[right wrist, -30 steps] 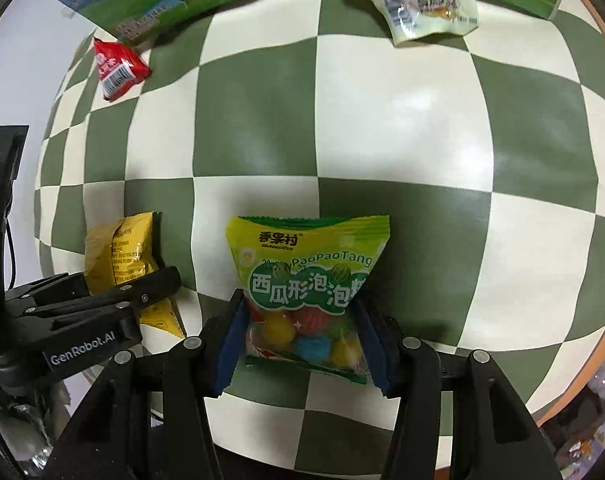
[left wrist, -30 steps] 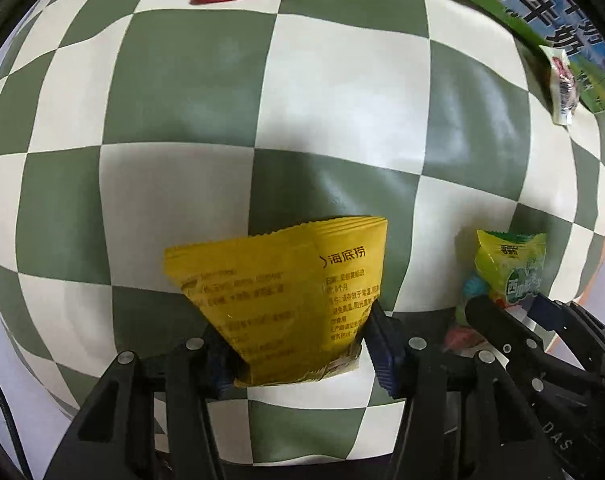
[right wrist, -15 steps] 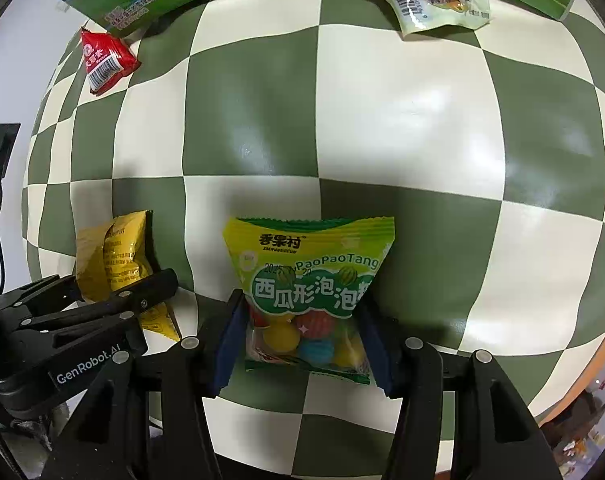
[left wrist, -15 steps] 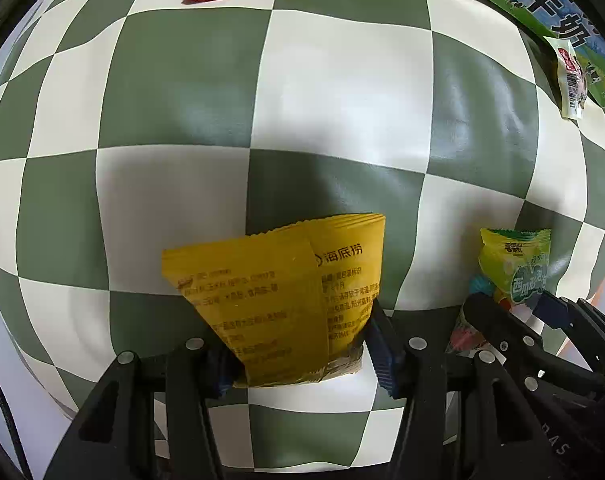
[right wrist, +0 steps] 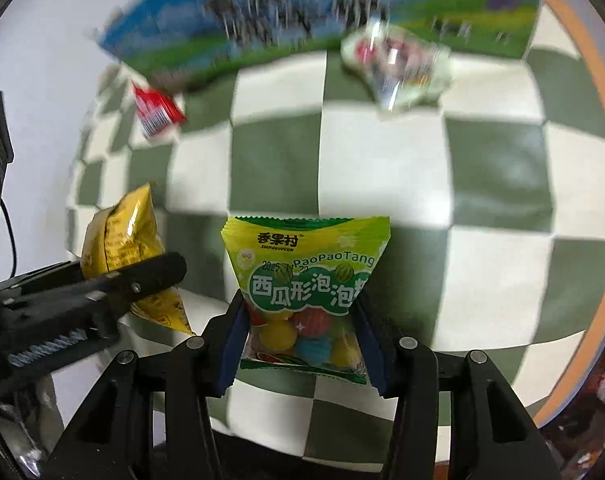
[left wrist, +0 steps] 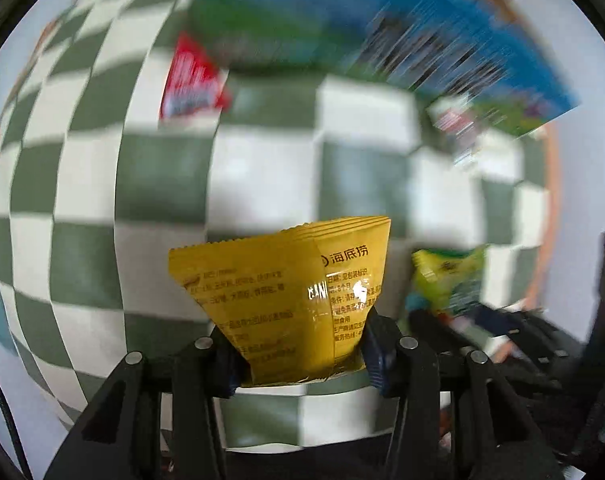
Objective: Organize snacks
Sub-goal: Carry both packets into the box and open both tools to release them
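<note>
My left gripper (left wrist: 302, 354) is shut on a yellow snack packet (left wrist: 286, 292) and holds it above the green-and-white checked table (left wrist: 262, 184). My right gripper (right wrist: 300, 344) is shut on a green packet of coloured gum balls (right wrist: 302, 276), also held off the table. The green packet (left wrist: 446, 280) shows at the right of the left wrist view, and the yellow packet (right wrist: 120, 248) shows at the left of the right wrist view, with the left gripper (right wrist: 102, 292) around it. Both views are motion-blurred.
A blue-and-green milk carton box (right wrist: 302, 12) stands along the far side of the table. A small red packet (right wrist: 156, 112) lies near its left end and a pale clear-wrapped snack (right wrist: 398, 68) near its right. The table's orange edge (right wrist: 594, 80) runs on the right.
Both grippers have lifted and tipped up with their packets, so the far box and the far snacks now sit lower and larger in both views. Both grips are unchanged.
</note>
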`<state>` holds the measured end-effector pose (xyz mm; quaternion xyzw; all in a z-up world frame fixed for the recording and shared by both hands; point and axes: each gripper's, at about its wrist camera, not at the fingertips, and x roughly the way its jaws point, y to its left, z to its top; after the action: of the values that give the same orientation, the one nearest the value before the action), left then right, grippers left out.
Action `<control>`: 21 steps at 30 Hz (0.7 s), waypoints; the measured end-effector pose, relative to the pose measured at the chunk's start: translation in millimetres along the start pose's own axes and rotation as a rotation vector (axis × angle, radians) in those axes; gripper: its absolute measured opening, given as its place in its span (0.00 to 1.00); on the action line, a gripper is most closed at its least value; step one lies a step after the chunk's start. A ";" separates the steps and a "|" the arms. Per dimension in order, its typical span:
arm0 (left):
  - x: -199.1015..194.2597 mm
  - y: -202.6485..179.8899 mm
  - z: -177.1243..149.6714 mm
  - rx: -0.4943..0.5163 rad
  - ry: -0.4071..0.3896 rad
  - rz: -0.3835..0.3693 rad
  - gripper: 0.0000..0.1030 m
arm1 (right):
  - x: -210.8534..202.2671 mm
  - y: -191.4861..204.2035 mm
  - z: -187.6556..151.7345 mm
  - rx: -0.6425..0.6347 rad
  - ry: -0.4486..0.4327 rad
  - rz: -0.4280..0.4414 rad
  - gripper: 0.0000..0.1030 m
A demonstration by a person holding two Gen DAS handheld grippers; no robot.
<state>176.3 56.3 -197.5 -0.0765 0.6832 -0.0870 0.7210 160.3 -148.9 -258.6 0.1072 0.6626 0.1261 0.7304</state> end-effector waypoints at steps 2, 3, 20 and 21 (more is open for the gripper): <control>-27.7 -15.0 15.8 0.026 -0.048 -0.029 0.43 | -26.5 -2.7 8.2 0.003 -0.040 0.027 0.52; -42.6 -23.7 26.3 0.041 -0.074 -0.047 0.43 | -44.4 -5.3 18.3 0.002 -0.070 0.040 0.52; -54.8 -42.8 257.3 0.101 -0.100 0.097 0.43 | -135.8 -39.3 275.9 0.006 -0.262 -0.079 0.52; -47.4 -39.1 266.3 0.087 -0.088 0.110 0.44 | -127.4 -42.4 293.4 0.010 -0.240 -0.098 0.53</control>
<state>438.9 26.9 -127.8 -0.0111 0.6494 -0.0737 0.7568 442.5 -227.4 -123.4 0.0926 0.5757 0.0730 0.8091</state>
